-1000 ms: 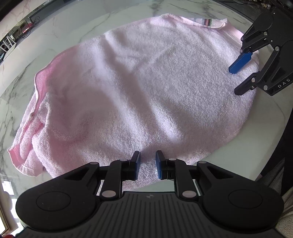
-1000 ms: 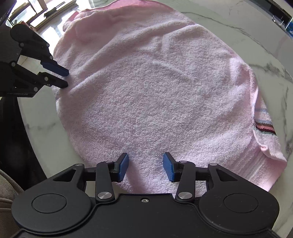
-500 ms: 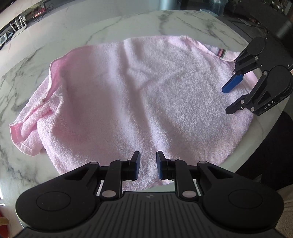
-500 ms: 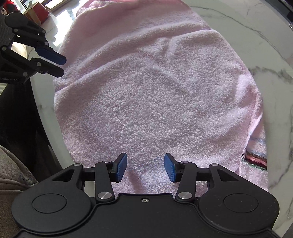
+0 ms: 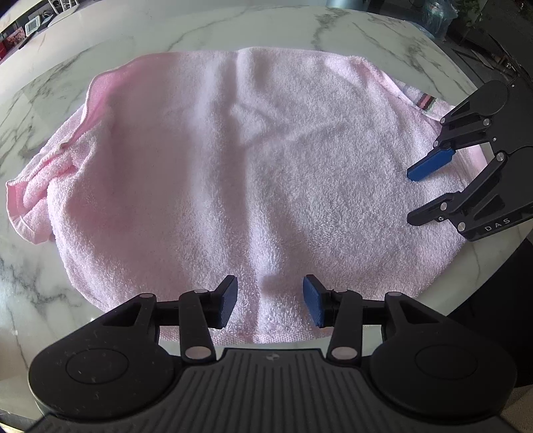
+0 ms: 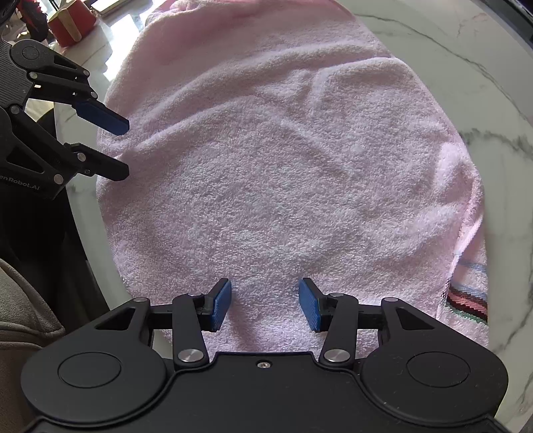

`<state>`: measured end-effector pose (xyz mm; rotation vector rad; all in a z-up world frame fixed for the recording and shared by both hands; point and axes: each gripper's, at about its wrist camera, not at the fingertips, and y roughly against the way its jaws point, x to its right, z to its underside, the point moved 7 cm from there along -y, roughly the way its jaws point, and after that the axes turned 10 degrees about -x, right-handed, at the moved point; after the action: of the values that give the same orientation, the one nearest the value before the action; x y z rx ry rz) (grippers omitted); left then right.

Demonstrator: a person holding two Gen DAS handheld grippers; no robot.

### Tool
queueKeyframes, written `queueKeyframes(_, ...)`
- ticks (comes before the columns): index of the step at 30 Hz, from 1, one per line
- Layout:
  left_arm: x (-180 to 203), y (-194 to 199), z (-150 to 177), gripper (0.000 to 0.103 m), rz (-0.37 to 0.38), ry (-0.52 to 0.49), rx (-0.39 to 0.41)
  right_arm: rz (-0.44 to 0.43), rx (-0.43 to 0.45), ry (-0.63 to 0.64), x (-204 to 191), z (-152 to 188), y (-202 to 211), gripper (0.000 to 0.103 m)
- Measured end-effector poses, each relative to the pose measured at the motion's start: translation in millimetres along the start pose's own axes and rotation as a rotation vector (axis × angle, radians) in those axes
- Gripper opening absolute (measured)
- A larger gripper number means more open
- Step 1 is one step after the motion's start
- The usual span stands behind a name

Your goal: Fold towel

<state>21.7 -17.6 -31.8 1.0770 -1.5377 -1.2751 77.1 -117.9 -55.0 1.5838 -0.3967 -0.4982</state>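
A pink terry towel (image 5: 253,160) lies folded over on the white marble table (image 5: 206,30), with a striped band at its right end (image 5: 427,101). It fills the right wrist view (image 6: 283,173), its stripe at lower right (image 6: 466,299). My left gripper (image 5: 270,304) is open and empty over the towel's near edge. My right gripper (image 6: 265,304) is open and empty over the near edge further right. Each gripper shows in the other's view, the right one (image 5: 420,196) and the left one (image 6: 116,150).
The table's rounded near edge (image 5: 483,263) runs close to the towel. A red box (image 6: 71,21) stands at the far left of the table. A person's grey clothing (image 6: 23,299) is at lower left. A bunched corner of the towel (image 5: 26,206) lies left.
My left gripper has opened from nearly shut and pulled back and up, so more of the towel shows. My right gripper stays open and has shifted slightly along the towel's near edge.
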Motion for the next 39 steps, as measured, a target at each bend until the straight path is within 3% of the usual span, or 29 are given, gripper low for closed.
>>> queueKeyframes(9, -5, -7, 7, 0.032, -0.021, -0.027, -0.008, -0.004, 0.001, 0.006, -5, 2, 4, 0.045)
queueKeyframes(11, -9, -6, 7, 0.022, -0.037, -0.036, -0.007, -0.002, -0.003, 0.015, -7, 2, 4, 0.045)
queueKeyframes(14, -16, -3, 9, 0.015, -0.034, -0.039, -0.008, -0.005, -0.015, 0.030, -5, -3, 5, 0.045)
queueKeyframes(22, -33, 2, 19, 0.015, -0.010, -0.046, -0.007, -0.031, -0.069, 0.094, -31, -22, -7, 0.045)
queueKeyframes(27, -48, 4, 26, 0.015, 0.001, -0.032, 0.014, -0.009, -0.120, 0.163, -18, -34, 0, 0.045)
queueKeyframes(33, -69, 8, 27, 0.015, 0.014, -0.018, 0.030, 0.160, -0.079, 0.399, 18, -81, 29, 0.045)
queueKeyframes(39, -91, 12, 23, 0.015, 0.029, -0.025, 0.021, 0.349, -0.086, 0.843, 28, -139, 31, 0.045)
